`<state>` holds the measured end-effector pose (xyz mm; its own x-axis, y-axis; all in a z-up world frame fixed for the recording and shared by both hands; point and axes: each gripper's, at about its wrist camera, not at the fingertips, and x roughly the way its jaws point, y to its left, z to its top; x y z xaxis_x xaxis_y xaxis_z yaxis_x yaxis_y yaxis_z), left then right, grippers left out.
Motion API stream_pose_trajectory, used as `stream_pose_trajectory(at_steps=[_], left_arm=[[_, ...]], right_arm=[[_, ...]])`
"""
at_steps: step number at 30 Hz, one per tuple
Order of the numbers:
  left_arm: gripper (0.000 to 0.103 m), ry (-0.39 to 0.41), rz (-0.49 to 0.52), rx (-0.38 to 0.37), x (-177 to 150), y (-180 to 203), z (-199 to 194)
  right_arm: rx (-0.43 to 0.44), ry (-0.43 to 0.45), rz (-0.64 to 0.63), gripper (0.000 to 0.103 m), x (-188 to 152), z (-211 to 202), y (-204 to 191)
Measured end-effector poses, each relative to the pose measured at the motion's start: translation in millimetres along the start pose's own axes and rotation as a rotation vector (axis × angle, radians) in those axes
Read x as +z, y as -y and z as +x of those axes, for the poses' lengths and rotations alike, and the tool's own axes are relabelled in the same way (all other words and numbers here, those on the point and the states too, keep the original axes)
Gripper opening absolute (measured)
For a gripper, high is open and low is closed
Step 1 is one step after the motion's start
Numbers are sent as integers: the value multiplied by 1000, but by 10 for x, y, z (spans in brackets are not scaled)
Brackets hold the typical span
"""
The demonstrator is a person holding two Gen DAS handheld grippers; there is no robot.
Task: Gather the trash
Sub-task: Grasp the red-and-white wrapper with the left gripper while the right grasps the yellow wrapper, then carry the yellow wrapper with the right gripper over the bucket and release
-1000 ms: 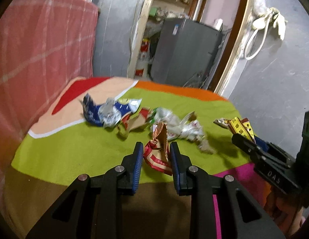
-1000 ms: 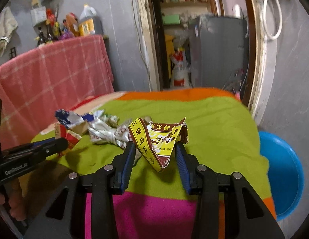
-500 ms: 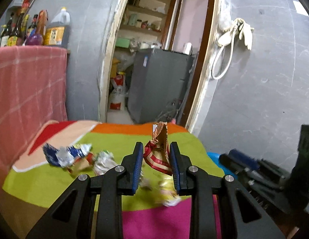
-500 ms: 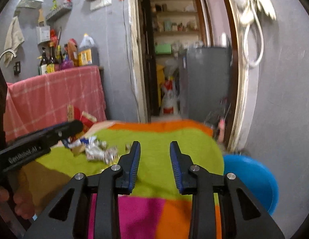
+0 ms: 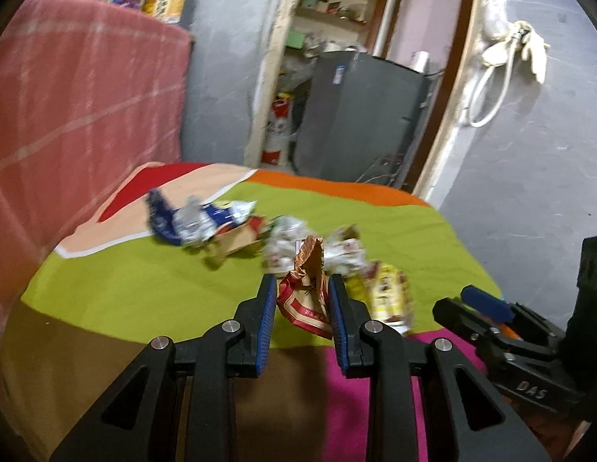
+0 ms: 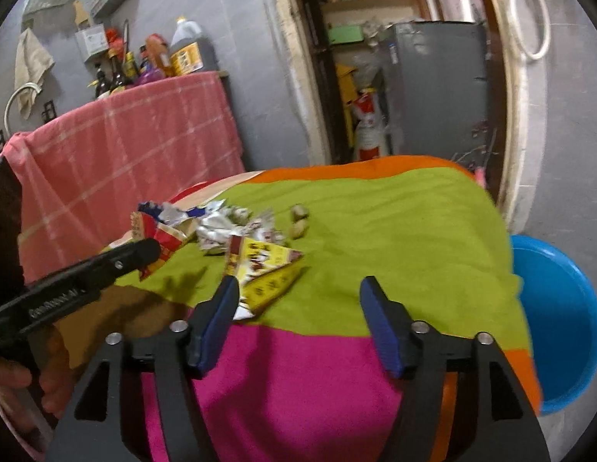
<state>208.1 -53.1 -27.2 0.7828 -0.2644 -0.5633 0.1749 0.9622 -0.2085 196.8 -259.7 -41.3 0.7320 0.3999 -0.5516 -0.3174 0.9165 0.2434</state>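
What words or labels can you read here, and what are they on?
"DAS": right gripper, on its body.
Left gripper: white lettering on its arm, too blurred.
Yellow wrapper: print too blurred.
Red wrapper: print too small.
Oil jug: label unreadable.

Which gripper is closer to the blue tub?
Right. The right gripper is open above the cloth's near edge, with the blue tub just off its right side. The left gripper is farther left, holding a red wrapper.

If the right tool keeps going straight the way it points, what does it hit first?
Probably bare green cloth. The right tool is open, aimed across the table; the yellow wrapper lies by its left finger, off centre. Depth is unclear.
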Motion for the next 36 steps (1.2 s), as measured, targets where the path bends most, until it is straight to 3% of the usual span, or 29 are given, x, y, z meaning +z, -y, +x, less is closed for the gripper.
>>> stream_pose_trajectory(at_steps=[7,17,18,21,27,31,36], left_arm=[[23,-24,-52,35,-52,-250,50],[23,-39,-70,28,-67,-275,59],[23,-37,-68,27,-67,-267,53],[23,-32,-56,18,-49,-230,46],[23,-10,-16,-12,-42,-47,-12],[23,13,15,-42,-20,153,-49],[23,76,62,-100,81,477,-98]], right_arm=[[14,-98,-10,68,76,357,-155],[-72,-195,-78,67,80,622,-317],[-79,-193,-81,62,77,616,-317],[-77,-170,-63,52,67,549,-277],[-65,-110,-27,50,12,337,-188],[-50,-7,17,50,11,24,-80],[-114,138,-1,50,145,-440,42]])
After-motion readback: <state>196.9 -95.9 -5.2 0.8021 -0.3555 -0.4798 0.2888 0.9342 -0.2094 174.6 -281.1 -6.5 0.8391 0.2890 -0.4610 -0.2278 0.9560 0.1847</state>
